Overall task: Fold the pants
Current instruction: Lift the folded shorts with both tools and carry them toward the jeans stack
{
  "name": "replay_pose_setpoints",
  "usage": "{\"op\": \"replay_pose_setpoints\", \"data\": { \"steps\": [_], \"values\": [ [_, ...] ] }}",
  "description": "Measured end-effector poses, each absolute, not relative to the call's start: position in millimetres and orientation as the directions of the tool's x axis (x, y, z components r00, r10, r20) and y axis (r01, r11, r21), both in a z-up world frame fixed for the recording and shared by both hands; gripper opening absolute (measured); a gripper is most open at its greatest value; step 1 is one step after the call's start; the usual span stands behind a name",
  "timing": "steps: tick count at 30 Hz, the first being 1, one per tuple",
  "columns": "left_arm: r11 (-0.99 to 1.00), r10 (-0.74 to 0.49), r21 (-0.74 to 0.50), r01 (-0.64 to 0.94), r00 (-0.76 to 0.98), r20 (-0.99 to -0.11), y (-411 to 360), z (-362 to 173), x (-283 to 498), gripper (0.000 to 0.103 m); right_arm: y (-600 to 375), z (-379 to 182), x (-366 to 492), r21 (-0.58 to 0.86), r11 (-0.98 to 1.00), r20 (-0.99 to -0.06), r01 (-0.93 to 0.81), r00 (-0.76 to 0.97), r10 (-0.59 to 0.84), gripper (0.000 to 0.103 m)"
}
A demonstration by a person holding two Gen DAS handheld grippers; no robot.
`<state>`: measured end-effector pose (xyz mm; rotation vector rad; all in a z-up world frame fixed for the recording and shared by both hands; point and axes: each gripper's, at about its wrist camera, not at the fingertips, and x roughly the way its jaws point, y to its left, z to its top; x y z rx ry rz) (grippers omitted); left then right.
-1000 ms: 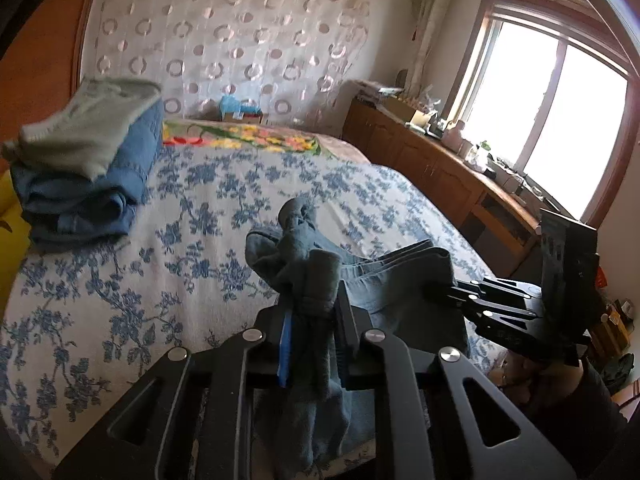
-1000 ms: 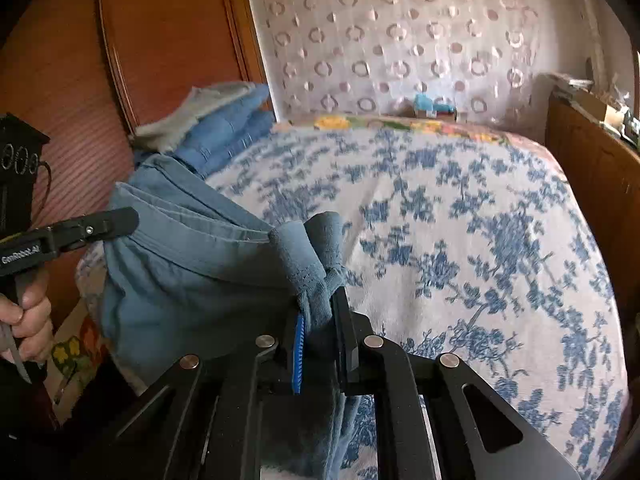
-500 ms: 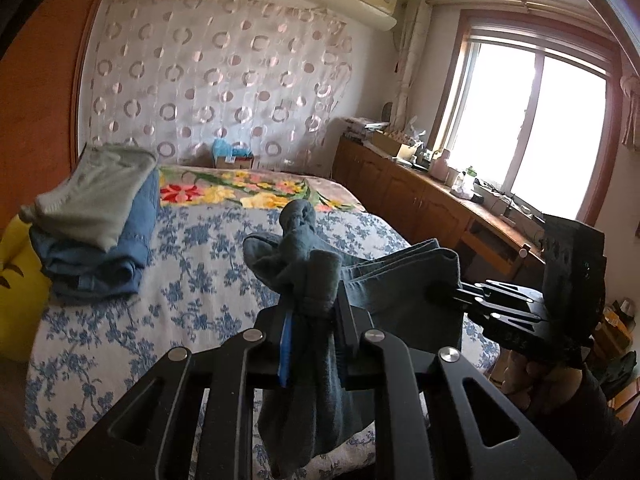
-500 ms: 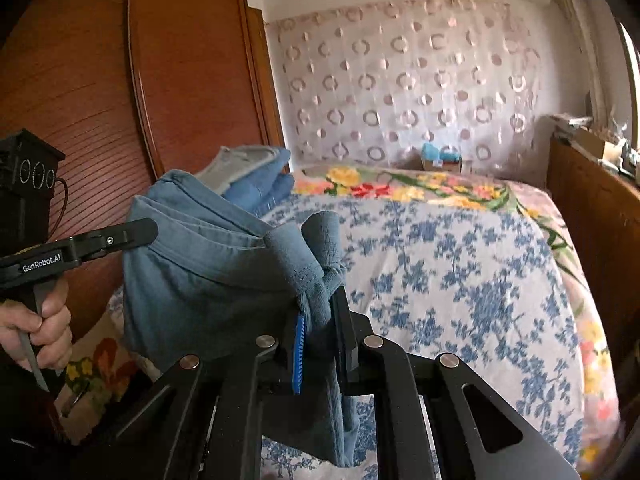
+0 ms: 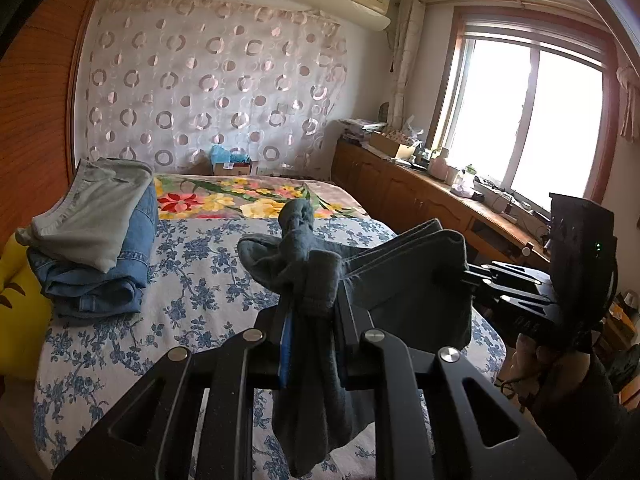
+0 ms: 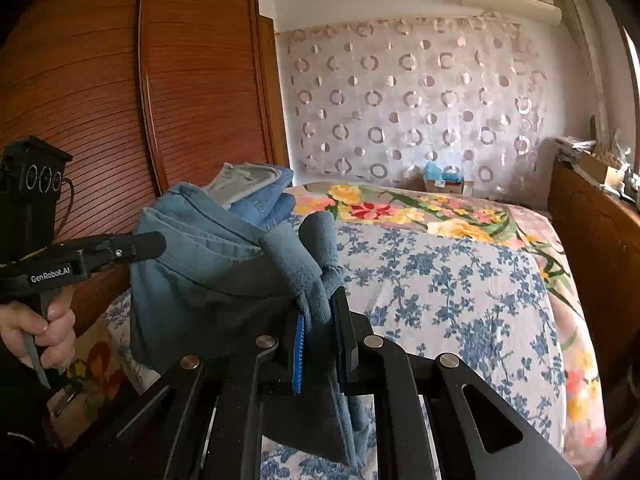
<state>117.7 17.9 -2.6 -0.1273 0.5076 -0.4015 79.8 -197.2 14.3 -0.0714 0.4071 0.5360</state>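
Your left tool (image 5: 310,316) is clenched on a bunched corner of the soft blue-grey cotton pants (image 5: 404,280), and your right tool (image 6: 320,320) is clenched on another bunched part of the same pants (image 6: 208,276). The garment hangs between the two tools, above the near end of the bed with the blue-flowered white cover (image 5: 192,280), with loose cloth dangling below each tool.

The only writing you can read is "GenRobot.AI" in white on the side of the left tool as seen from the right wrist (image 6: 50,278). The box (image 6: 440,184) at the far end of the bed carries a label, but it is too small to read.

For room: the middle and right of the bed cover lie bare and flat. A stack of folded jeans and a grey-green garment (image 5: 96,240) sits at the bed's left edge, beside a yellow cushion (image 5: 20,304) and close to the slatted wooden wardrobe (image 6: 140,100). On the right the bed's edge runs near a long wooden counter (image 5: 432,200) under the window (image 5: 524,120), crowded with small items.
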Motion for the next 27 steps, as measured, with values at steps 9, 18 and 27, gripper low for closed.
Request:
{"op": "replay_pose_setpoints", "data": {
  "steps": [9,18,27],
  "values": [
    [0.912,-0.409,-0.210,0.351,0.802,-0.435,21.7,4.8,129.0,0.018,-193.1,27.7,96.3,0.020,0.854,-0.386,-0.520,0.784,0.486,0.012],
    [0.911,-0.412,-0.202,0.359,0.806,-0.424,24.2,21.0,152.6,0.018,-193.6,40.1,120.8,0.015,0.850,-0.379,-0.527,0.783,0.493,0.012],
    [0.919,-0.395,-0.197,0.342,0.817,-0.421,32.3,41.3,182.4,0.018,-184.2,63.7,162.9,0.008,0.835,-0.378,-0.550,0.772,0.511,0.012]
  ]
}}
